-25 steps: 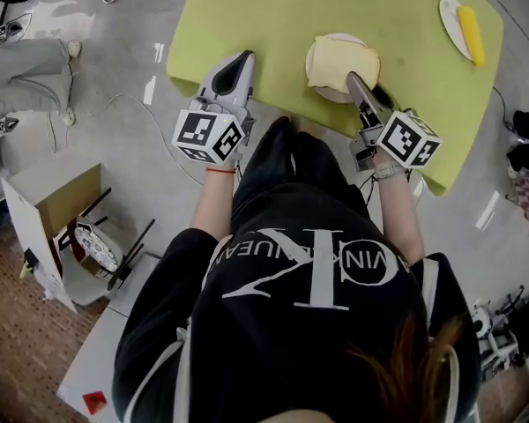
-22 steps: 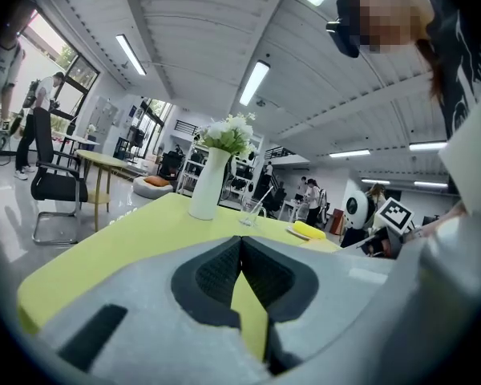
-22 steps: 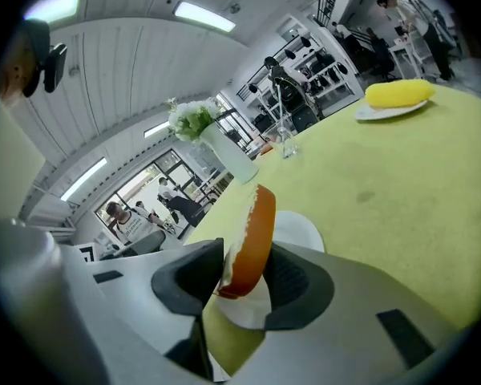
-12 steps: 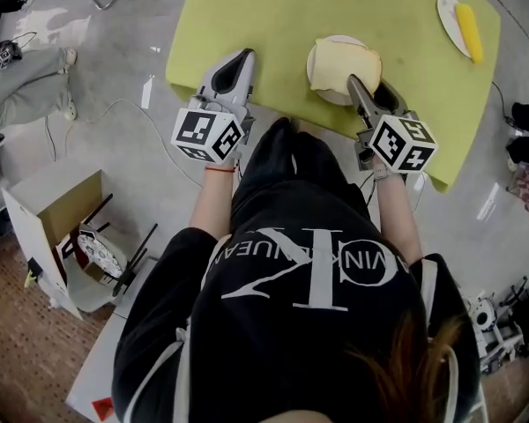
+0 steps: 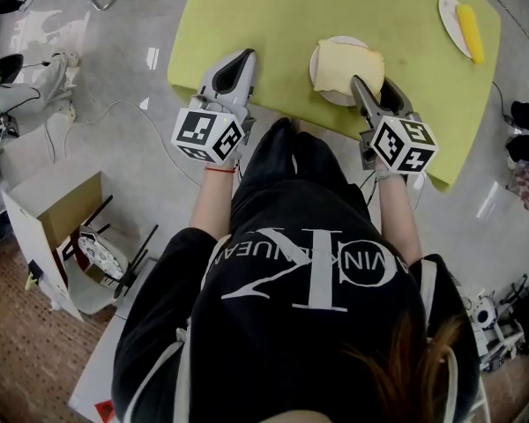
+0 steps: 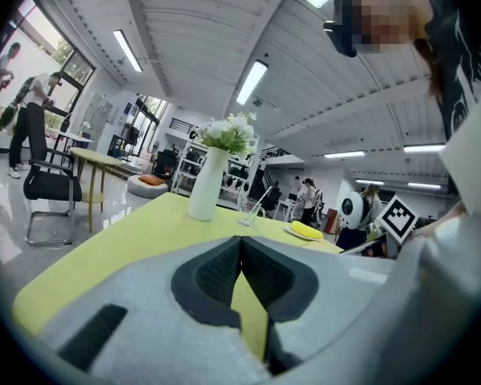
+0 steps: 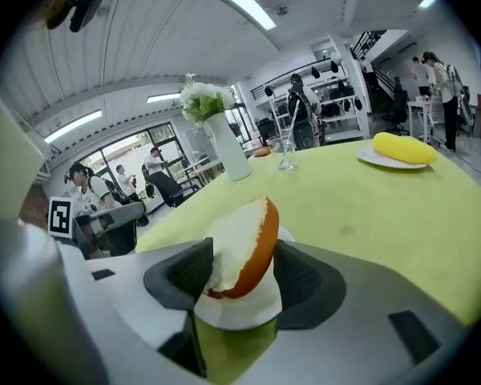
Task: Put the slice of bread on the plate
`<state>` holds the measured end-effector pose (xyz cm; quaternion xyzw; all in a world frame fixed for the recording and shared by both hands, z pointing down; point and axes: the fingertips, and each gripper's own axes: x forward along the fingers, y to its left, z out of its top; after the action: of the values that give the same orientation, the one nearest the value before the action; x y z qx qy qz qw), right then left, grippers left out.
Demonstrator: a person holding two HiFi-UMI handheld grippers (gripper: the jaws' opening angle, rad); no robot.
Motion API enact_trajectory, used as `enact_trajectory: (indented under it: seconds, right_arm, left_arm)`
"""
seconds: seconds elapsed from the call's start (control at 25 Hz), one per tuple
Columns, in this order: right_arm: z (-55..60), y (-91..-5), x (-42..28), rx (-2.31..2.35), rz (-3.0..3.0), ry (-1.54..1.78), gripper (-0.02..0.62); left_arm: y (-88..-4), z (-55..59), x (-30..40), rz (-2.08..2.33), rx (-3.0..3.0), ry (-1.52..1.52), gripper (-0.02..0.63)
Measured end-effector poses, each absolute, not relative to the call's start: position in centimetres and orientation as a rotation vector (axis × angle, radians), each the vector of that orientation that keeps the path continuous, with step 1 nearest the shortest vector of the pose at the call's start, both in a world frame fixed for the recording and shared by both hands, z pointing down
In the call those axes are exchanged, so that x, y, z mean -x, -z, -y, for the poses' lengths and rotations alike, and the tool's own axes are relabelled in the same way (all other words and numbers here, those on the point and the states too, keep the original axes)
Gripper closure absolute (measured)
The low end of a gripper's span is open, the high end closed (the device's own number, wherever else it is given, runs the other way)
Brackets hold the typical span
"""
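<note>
The slice of bread (image 5: 346,64), pale with an orange-brown crust, lies over the small white plate (image 5: 315,63) near the front edge of the yellow-green table (image 5: 273,16). My right gripper (image 5: 373,86) is at the slice's near right edge. In the right gripper view the bread (image 7: 244,243) stands tilted between the jaws above the plate (image 7: 236,311). It leans on the left pad, and the jaws of the right gripper (image 7: 242,273) are opening. My left gripper (image 5: 241,58) hovers over the table's front edge, left of the plate. The left gripper (image 6: 240,243) is shut and empty.
A second white plate with a yellow item (image 5: 465,23) sits at the table's far right corner. A white vase of flowers (image 7: 224,144) and a glass (image 7: 287,155) stand further back. An open cardboard box (image 5: 53,210) sits on the floor to the left.
The right gripper has rolled and its jaws have spread apart around the bread, which now lies flatter over the plate. The left gripper has stayed put.
</note>
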<state>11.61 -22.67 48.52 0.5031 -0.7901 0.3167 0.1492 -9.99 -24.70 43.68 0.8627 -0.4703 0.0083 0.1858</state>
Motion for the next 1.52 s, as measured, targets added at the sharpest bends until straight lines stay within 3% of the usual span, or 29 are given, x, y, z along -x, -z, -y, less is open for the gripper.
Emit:
enact_trajectory:
  seconds: [0.56, 0.92, 1.24, 1.52]
  right_arm:
    - [22.7, -49.6, -12.2, -1.454, 2.166, -0.811, 0.284]
    - [23.1, -49.8, -13.4, -1.474, 2.181, -0.773, 0.281]
    - [22.8, -47.7, -13.6, -1.534, 2.238, -0.685, 0.391]
    - [22.6, -45.6, -14.4, -1.577, 2.297, -0.616, 0.553]
  left_arm:
    - [-43.7, 24.5, 10.3, 1.298, -2.432, -0.028, 0.597]
    - [-44.0, 25.4, 8.3, 1.262, -2.455, -0.035, 0.597]
    - [-43.1, 25.7, 8.1, 1.233, -2.491, -0.029, 0.597]
    - [-41.9, 26.2, 7.0, 1.204, -2.533, -0.019, 0.597]
